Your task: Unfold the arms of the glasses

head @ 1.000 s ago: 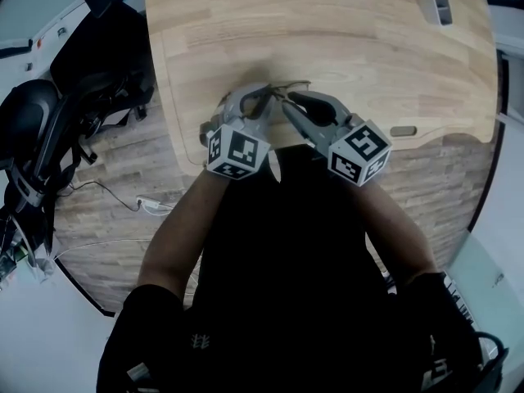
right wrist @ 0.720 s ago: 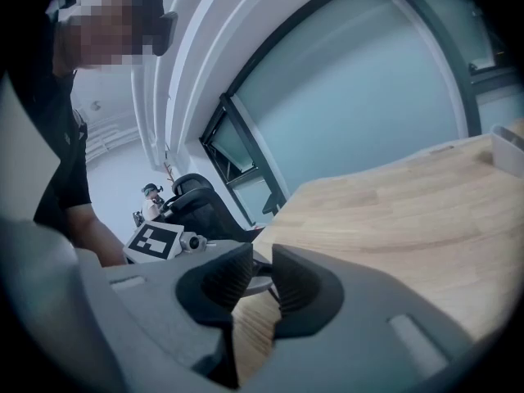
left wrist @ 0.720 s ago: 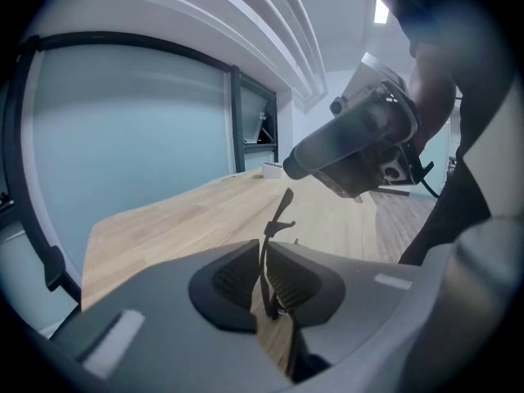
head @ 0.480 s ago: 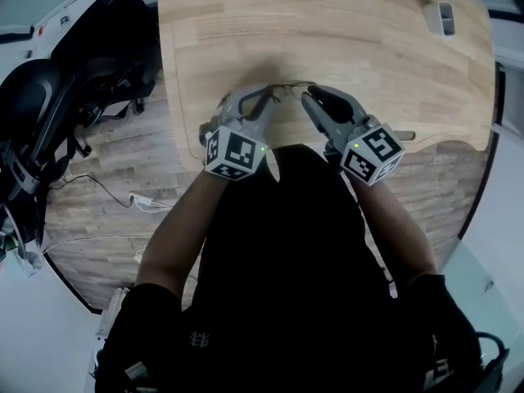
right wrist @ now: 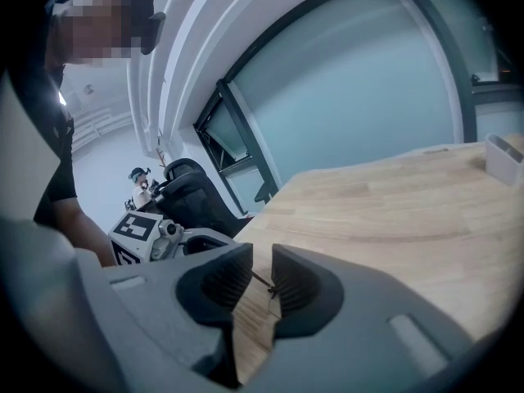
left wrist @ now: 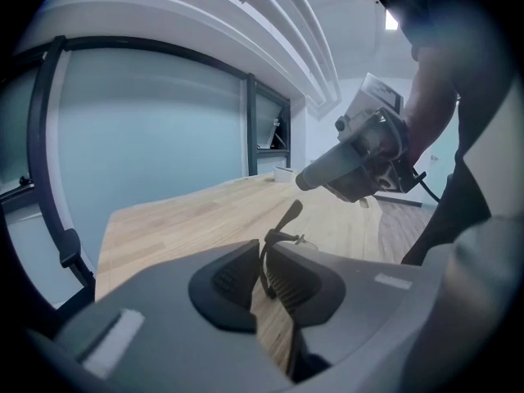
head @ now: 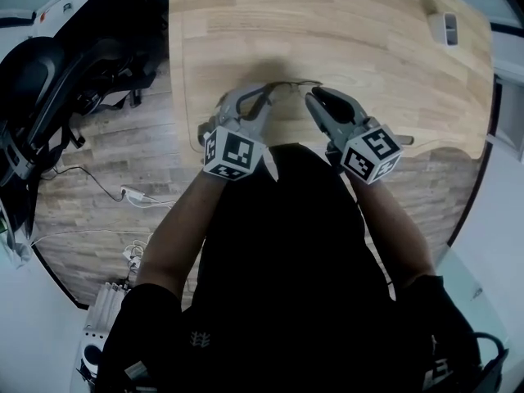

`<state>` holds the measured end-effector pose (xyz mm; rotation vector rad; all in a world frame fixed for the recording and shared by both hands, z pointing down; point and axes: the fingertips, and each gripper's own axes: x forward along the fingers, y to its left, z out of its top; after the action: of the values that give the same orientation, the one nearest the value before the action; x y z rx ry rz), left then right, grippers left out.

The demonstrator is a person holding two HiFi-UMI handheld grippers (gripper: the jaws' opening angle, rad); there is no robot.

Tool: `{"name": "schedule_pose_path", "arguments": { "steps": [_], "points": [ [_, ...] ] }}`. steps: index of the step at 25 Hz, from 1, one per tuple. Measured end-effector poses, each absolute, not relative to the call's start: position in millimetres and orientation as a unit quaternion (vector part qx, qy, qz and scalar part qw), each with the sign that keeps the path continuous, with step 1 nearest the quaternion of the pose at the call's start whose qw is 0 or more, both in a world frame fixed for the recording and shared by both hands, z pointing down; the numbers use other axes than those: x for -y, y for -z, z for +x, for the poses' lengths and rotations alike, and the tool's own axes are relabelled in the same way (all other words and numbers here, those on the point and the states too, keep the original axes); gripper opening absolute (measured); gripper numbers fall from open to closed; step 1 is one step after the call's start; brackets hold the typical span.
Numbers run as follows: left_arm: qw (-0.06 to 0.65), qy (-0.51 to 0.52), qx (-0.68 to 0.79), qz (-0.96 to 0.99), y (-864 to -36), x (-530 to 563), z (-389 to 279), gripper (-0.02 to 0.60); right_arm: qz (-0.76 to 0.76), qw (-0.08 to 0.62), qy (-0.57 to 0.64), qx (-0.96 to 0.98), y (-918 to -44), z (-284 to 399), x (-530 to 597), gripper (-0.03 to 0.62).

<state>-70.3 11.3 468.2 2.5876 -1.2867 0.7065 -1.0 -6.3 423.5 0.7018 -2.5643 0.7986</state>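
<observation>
My left gripper point(left wrist: 264, 273) had its ribbed dark pads drawn close together, clamped on one slim, dark arm of the glasses point(left wrist: 288, 218). The arm's flattened, paddle-shaped tip stuck up past the smooth grey jaws. My right gripper point(right wrist: 260, 281) kept its jaws partly closed, a narrow gap between the grooved pads. A hair-thin wire piece of the frame, with a tiny knob at one end, spanned that gap from pad to pad. Seen from my head, the glasses were a fine wire outline strung between both tips, over the near edge of the pale, straight-grained wooden table point(head: 344, 31).
</observation>
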Motion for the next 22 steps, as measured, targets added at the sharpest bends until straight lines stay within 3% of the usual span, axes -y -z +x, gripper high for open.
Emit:
{"name": "schedule_pose_path", "arguments": {
  "steps": [11, 22],
  "points": [
    [0.095, -0.232, 0.457, 0.854, -472, -24, -86, 0.051, 0.219, 0.226, -0.254, 0.914, -446, -9, 4, 0.077],
    [0.135, -0.249, 0.499, 0.819, -486, -42, -103, 0.060, 0.131, 0.316, -0.190, 0.920, -498, -13, 12, 0.077]
  ]
}}
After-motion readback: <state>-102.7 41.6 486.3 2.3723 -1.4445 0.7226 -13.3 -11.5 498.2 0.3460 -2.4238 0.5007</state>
